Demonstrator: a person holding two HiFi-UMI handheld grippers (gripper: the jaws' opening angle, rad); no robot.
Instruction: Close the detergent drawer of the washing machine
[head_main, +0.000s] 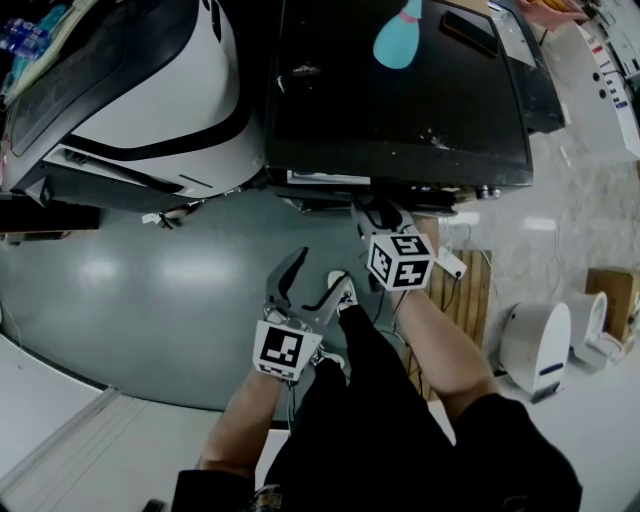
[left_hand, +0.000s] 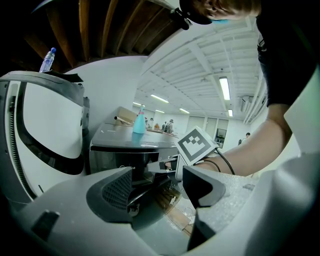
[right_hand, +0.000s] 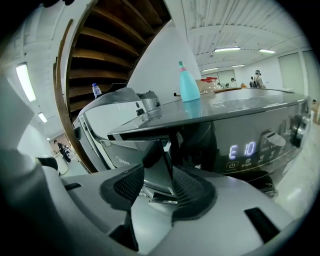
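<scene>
The dark washing machine (head_main: 400, 110) stands ahead with a blue bottle (head_main: 398, 40) on its top. In the right gripper view its grey detergent drawer (right_hand: 159, 162) juts out of the front panel, left of the lit display (right_hand: 242, 150). My right gripper (right_hand: 159, 179) has one pad on each side of the drawer front and is shut on it. In the head view the right gripper (head_main: 375, 212) reaches up to the machine's front edge. My left gripper (head_main: 312, 283) hangs lower and further back, over the grey floor. It is open with nothing between its fingers (left_hand: 120, 192).
A white machine (head_main: 130, 90) with a large dark-rimmed lid stands to the left of the washer. A wooden pallet (head_main: 470, 290), a small white appliance (head_main: 535, 345) and a cardboard box (head_main: 615, 295) are on the floor to the right. A water bottle (left_hand: 47, 60) stands on the white machine.
</scene>
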